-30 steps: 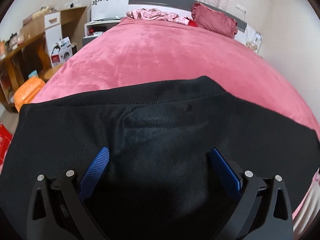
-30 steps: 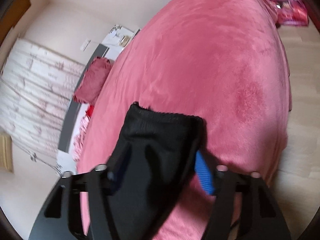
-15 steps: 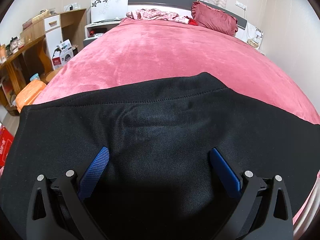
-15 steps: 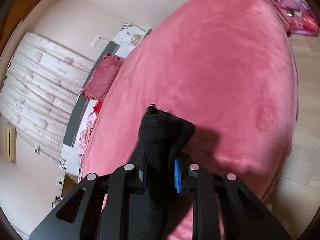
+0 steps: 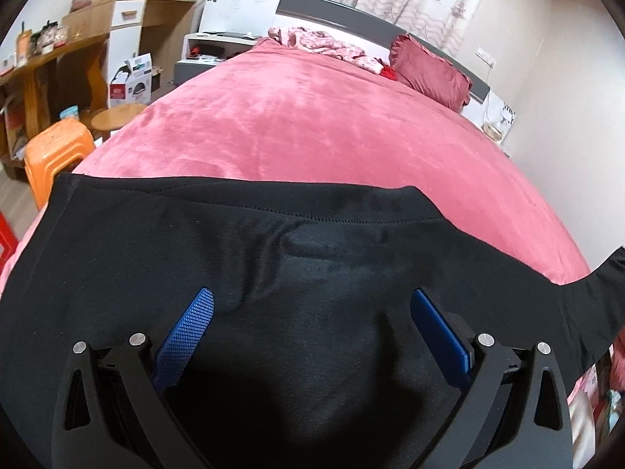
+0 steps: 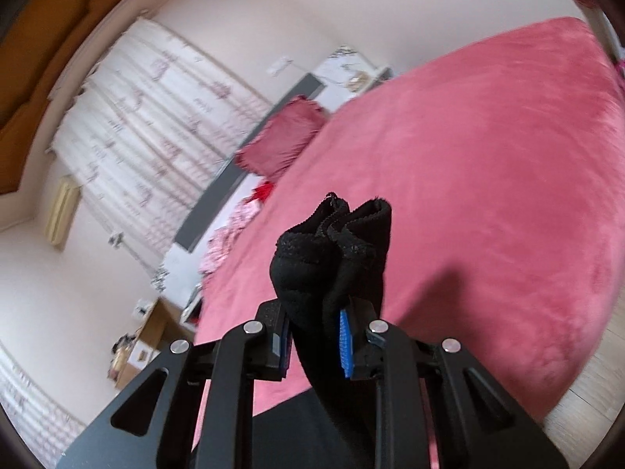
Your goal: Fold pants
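Now right gripper [image 6: 314, 342] clamped on black pants [image 6: 336, 250] hem w/ bed [image 6: 488, 164] beyond; left gripper [image 5: 310, 305] jaws wide apart.

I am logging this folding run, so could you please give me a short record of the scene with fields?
surface: pink bedspread
garment: black pants, spread flat across the near edge of the bed
left gripper: jaws wide open above the pants, holding nothing
right gripper: jaws have just been closing, now pinching a bunched end of the pants, lifted off the bed
far end: red pillow by the headboard
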A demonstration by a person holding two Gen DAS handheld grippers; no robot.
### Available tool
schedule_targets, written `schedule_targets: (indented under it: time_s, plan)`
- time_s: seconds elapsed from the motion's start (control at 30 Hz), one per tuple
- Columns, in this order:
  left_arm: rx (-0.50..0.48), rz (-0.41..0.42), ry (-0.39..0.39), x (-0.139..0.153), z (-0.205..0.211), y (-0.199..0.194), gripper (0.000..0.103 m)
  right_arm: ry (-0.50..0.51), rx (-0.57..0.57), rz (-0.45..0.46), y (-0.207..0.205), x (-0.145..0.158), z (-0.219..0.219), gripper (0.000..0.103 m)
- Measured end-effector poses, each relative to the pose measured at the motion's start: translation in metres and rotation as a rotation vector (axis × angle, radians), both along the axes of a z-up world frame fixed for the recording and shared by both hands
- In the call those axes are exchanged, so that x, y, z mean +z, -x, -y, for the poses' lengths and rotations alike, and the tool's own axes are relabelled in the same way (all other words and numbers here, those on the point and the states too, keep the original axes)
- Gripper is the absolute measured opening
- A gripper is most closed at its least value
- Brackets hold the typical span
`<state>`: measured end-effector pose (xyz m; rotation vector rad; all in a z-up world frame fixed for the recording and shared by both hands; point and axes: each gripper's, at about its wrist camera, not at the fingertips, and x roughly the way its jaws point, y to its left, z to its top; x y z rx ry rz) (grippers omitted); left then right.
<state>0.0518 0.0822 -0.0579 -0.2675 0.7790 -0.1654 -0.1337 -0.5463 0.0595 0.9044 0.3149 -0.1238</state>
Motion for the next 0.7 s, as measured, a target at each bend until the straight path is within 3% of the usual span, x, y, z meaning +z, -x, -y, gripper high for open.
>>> schedule_targets:
  time_s: [0.33, 0.7]
  plan:
    - [-0.007, -0.002, 0.064, -0.002, -0.009, 0.002, 0.100, 0.140, 0.267, 0.068, -0.039, 0.047, -0.119, 0.018]
    - [-0.021, 0.006, 0.018, -0.008, -0.003, 0.003, 0.100, 0.289, 0.567, -0.014, -0.086, 0.016, -0.254, 0.018]
